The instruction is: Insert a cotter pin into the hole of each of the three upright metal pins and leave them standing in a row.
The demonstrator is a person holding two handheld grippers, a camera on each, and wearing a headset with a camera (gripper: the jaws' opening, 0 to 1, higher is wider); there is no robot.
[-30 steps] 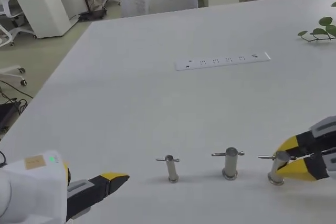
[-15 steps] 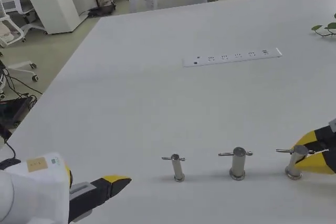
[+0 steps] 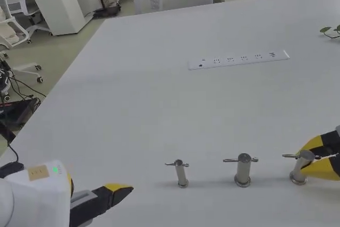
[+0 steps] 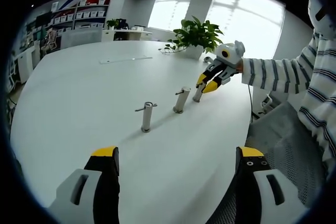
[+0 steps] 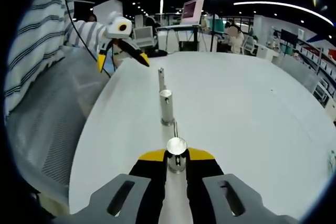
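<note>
Three metal pins stand upright in a row near the table's front edge: left pin (image 3: 181, 173), middle pin (image 3: 244, 169), right pin (image 3: 301, 167). A thin cotter pin (image 3: 240, 159) crosses the top of each. My right gripper (image 3: 308, 160) reaches in from the right with its yellow-tipped jaws pressed against both sides of the right pin (image 5: 176, 150). Beyond it, the middle pin (image 5: 166, 106) and left pin (image 5: 161, 77) line up. My left gripper (image 4: 177, 153) hovers wide open and holds nothing, well short of the left pin (image 4: 147, 116). It sits at bottom left (image 3: 114, 195).
A white power strip (image 3: 239, 58) lies across the table's middle. A leafy plant (image 3: 332, 29) stands at the far right edge. The white table (image 3: 159, 104) has free room behind the pins. White desks and chairs (image 3: 48, 3) stand off the far left.
The right gripper has slid the right pin a little to the right, away from the middle pin, and it now stands straighter. The head camera shifted. The left gripper stays open and still.
</note>
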